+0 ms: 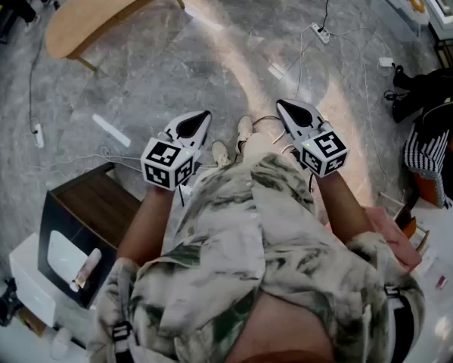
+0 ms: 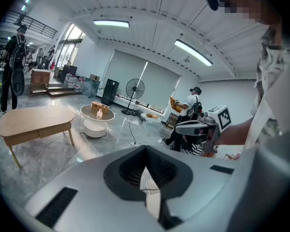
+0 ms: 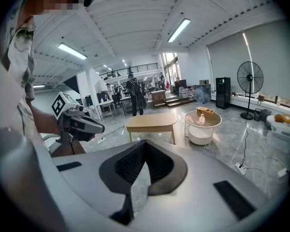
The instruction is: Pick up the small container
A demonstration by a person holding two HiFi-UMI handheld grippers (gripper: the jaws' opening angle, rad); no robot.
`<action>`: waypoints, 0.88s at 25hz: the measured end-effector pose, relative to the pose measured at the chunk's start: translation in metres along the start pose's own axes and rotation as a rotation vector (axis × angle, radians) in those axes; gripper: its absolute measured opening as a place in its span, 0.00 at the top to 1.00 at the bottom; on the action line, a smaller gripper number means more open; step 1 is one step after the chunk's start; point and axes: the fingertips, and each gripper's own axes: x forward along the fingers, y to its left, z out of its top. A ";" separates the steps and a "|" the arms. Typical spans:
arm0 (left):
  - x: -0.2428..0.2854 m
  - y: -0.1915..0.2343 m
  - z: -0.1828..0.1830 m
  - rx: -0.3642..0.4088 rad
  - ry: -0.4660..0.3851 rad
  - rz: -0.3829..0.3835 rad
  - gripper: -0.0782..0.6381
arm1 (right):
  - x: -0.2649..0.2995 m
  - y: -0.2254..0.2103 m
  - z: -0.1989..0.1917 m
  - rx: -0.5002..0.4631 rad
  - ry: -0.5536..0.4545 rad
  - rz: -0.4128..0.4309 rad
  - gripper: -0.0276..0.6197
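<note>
– Both grippers first: how do the jaws stand?

– Together. On the left gripper (image 1: 202, 116), its own view shows the dark pads meeting at the tips with nothing between them. The right gripper (image 1: 283, 106) is the same, closed and empty. They are held out side by side ahead of the person's body, tipped a little downward.

– And the small container?

– A pale, bottle-shaped small container (image 3: 201, 119) stands upright on a round white table (image 3: 203, 129), just beside a wooden box (image 3: 206, 111) on the same top. It is well apart from both grippers, across open floor, and neither touches it.

– What stands around that table?

– In the right gripper view an oval wooden table (image 3: 152, 122) is near it on the left. A standing fan (image 3: 250, 77) is off to the right, in front of a drawn blind. A power strip (image 3: 240, 167) lies on the floor with its cable, nearer the camera.

– And close to the person?

– The head view shows the person's shoes (image 1: 245, 127) on the grey marble floor (image 1: 173, 66), between the two grippers. A dark wooden stand (image 1: 97, 199) sits at the person's left. Beside it a pale tube (image 1: 86, 269) lies on a white unit, too small to tell what it is.
</note>
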 end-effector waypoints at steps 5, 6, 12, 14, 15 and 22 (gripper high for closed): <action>0.021 -0.007 0.014 0.036 0.015 -0.022 0.86 | 0.011 -0.011 0.002 -0.001 0.004 0.024 0.93; 0.025 -0.006 0.019 0.037 0.015 -0.023 0.86 | 0.015 -0.014 0.003 -0.001 0.004 0.030 0.93; 0.062 0.003 0.055 0.033 0.041 -0.031 0.86 | 0.044 -0.058 0.026 -0.017 -0.017 0.053 0.93; 0.080 0.008 0.068 0.045 0.057 -0.034 0.86 | 0.054 -0.082 0.039 -0.012 -0.047 0.043 0.92; 0.089 0.011 0.074 0.051 0.063 -0.036 0.86 | 0.058 -0.095 0.046 -0.013 -0.062 0.035 0.92; 0.153 0.030 0.122 0.078 0.091 -0.032 0.86 | 0.078 -0.181 0.090 -0.041 -0.146 -0.018 0.63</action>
